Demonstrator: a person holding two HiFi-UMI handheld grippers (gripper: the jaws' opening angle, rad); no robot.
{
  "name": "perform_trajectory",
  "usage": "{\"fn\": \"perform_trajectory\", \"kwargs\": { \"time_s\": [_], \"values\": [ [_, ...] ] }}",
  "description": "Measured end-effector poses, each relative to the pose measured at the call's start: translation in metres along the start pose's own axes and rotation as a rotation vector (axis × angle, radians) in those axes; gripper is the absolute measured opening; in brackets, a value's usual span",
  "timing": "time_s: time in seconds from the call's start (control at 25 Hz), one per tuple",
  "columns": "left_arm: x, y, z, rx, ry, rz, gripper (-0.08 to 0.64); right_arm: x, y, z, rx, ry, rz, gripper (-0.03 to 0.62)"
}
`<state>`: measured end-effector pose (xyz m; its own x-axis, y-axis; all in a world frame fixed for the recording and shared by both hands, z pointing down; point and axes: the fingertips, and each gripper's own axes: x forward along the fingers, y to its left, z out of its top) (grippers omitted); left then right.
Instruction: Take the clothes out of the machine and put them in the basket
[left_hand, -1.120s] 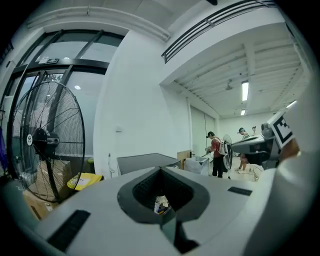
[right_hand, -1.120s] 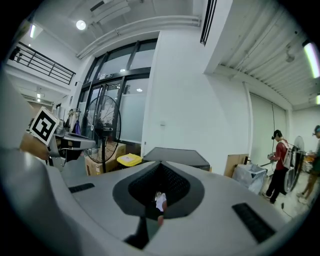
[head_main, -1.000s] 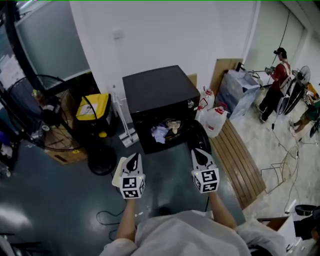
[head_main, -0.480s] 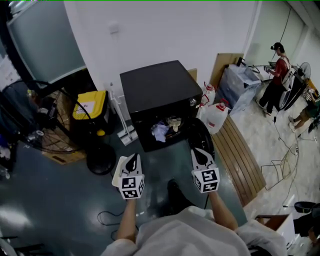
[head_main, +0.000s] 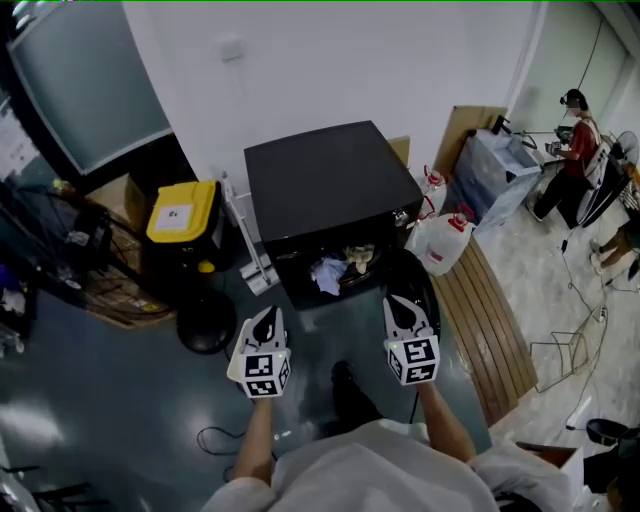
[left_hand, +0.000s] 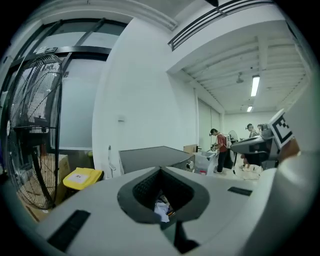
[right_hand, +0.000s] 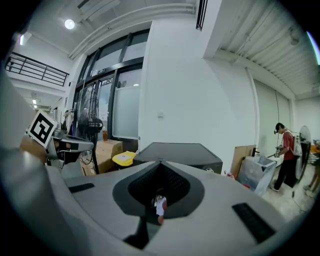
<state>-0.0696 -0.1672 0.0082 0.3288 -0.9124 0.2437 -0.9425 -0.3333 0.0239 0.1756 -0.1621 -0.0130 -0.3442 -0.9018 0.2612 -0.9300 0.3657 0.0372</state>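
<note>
Big black square washing machine (head_main: 330, 185), pale crumpled clothes (head_main: 328, 275) inside, left claw (head_main: 266, 320) and right claw (head_main: 403, 308) in front — both pinched closed, holding nothing.

A strip of floor (head_main: 330, 325) lay open between the left tool (head_main: 266, 320), the right tool (head_main: 402, 308) and the machine (head_main: 330, 180). Its front opening (head_main: 335, 270) stood uncovered, with clothes (head_main: 328, 274) heaped just inside. The open door (head_main: 420, 285) hemmed the right side, with jugs (head_main: 445, 243) beyond it. A fan base (head_main: 205, 320) and a yellow-lidded bin (head_main: 182, 215) crowded the left.
</note>
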Motion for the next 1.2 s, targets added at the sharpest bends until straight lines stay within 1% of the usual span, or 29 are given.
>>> {"fn": "perform_trajectory", "kwargs": {
  "time_s": [0.2,0.32,0.48,0.68,1.0,1.2],
  "values": [
    [0.055,0.014,0.013,-0.002,0.019,0.019,0.018,0.058,-0.023,0.009,0.008,0.018,0.034,0.025],
    [0.084,0.022,0.014,-0.004,0.033,0.028,0.018,0.091,-0.033,0.01,0.012,0.031,0.051,0.025],
    [0.115,0.036,0.009,-0.005,0.05,0.039,0.018,0.128,-0.039,0.005,0.014,0.05,0.072,0.025],
    [0.15,0.046,-0.004,-0.021,0.082,0.056,0.018,0.167,-0.056,-0.006,0.016,0.083,0.094,0.025],
    [0.168,0.063,-0.053,-0.038,0.117,0.062,0.018,0.205,-0.047,-0.052,0.012,0.125,0.121,0.025],
    [0.17,0.066,-0.107,-0.038,0.13,0.047,0.018,0.214,-0.034,-0.099,0.002,0.137,0.121,0.025]
  ]
}}
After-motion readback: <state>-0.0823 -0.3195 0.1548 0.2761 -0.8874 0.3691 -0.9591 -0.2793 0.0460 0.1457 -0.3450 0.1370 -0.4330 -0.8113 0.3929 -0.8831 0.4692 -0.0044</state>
